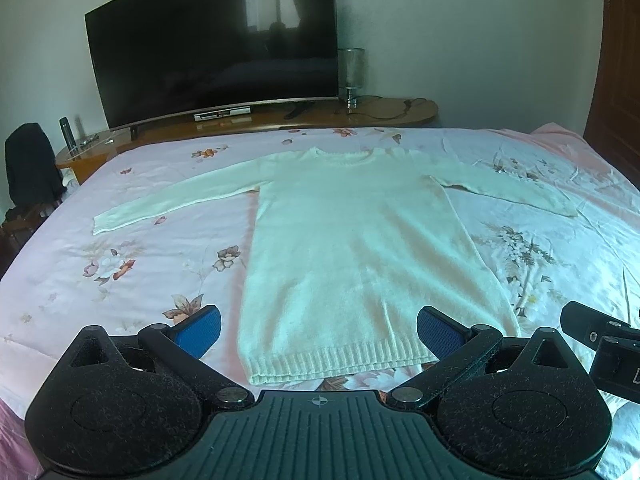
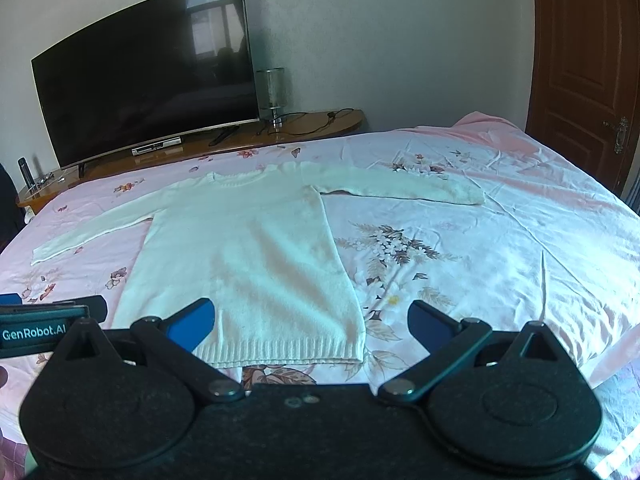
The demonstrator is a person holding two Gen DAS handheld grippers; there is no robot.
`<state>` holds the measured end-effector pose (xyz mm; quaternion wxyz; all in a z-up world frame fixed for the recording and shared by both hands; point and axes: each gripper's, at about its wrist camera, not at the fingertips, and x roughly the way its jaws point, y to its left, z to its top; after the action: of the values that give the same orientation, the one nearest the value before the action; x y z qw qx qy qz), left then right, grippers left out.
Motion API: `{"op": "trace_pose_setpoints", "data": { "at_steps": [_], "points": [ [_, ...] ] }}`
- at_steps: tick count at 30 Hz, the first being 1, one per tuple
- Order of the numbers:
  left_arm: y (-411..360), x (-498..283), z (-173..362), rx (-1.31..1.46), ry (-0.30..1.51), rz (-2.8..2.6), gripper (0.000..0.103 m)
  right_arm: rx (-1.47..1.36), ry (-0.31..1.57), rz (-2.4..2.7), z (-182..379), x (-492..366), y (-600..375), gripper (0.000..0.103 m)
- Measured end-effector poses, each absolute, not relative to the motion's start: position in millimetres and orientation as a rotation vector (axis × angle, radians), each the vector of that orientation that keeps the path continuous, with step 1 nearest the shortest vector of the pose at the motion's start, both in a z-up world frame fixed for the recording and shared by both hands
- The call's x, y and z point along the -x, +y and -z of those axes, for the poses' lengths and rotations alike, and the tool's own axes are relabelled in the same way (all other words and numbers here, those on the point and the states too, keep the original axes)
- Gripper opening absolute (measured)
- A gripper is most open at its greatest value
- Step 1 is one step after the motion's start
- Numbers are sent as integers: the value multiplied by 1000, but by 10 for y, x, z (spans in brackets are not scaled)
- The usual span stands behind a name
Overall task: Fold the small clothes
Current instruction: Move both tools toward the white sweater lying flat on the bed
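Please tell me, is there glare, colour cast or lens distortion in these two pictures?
Left wrist view: fisheye bends the television edges; window reflection on its screen; bluish-green cast on the white sweater. Right wrist view: same bending, door curves; window glare on the television; the bed sheet looks overexposed.

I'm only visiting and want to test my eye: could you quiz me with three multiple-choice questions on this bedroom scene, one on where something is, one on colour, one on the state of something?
1. Where does the sweater lie?
A. on the bed
B. on the floor
C. over the television

2. What colour are the gripper pads?
A. red
B. blue
C. yellow

3. How is the sweater now?
A. folded in half
B. rolled up
C. spread flat, sleeves out

Answers:
1 A, it rests on the flowered bed sheet.
2 B, both grippers show blue pads.
3 C, each sleeve stretches sideways, unfolded.
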<state>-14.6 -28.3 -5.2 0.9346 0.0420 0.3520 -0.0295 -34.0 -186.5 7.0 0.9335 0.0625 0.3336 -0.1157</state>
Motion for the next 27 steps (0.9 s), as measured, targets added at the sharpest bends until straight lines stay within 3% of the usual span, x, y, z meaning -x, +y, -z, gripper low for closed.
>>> {"op": "trace_pose_setpoints", "data": {
  "at_steps": [27],
  "points": [
    [-344, 111, 79, -84, 734, 68, 103, -139, 696, 244, -27, 290, -1939, 103]
  ]
}}
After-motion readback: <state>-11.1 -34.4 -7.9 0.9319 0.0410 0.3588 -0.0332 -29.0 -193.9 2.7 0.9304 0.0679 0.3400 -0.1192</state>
